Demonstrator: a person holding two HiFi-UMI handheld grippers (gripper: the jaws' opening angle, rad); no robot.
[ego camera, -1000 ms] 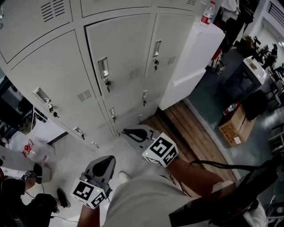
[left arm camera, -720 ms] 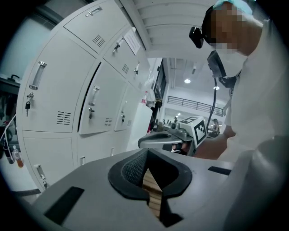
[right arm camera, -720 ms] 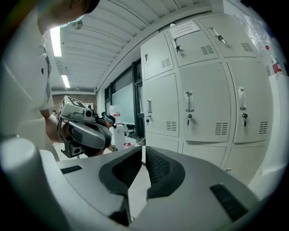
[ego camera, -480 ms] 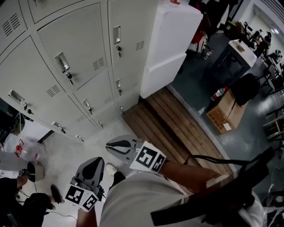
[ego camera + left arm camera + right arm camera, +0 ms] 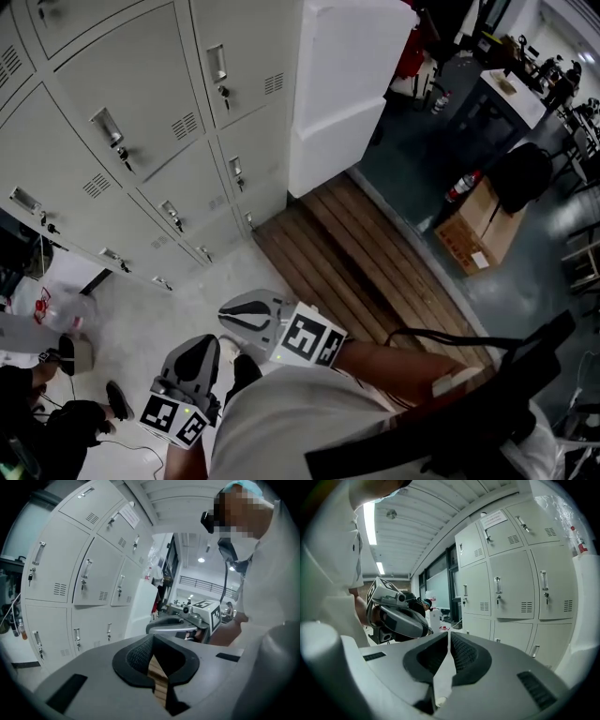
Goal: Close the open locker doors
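Note:
The grey lockers (image 5: 141, 159) fill the upper left of the head view, and every door I can see lies flat and closed, with handles and keys showing. They also stand in the left gripper view (image 5: 93, 573) and the right gripper view (image 5: 511, 588). My left gripper (image 5: 199, 345) is low near my body, shut with nothing in it; its jaw tips (image 5: 152, 641) meet. Beside it my right gripper (image 5: 232, 314) points left, shut and empty, its tips (image 5: 448, 637) together. Each gripper shows in the other's view: the right gripper (image 5: 176, 625), the left gripper (image 5: 401, 618). Both hang apart from the lockers.
A tall white cabinet (image 5: 347, 84) stands right of the lockers. Wooden slats (image 5: 347, 253) cover the floor below it. A cardboard box (image 5: 478, 234) and a fire extinguisher (image 5: 461, 186) sit at the right. Another person's shoes (image 5: 70, 354) and a plastic bag (image 5: 66, 309) are at the lower left.
The head view has swung right, so the lockers slid to the upper left. Both grippers drew back from the lockers' base toward my body, staying shut.

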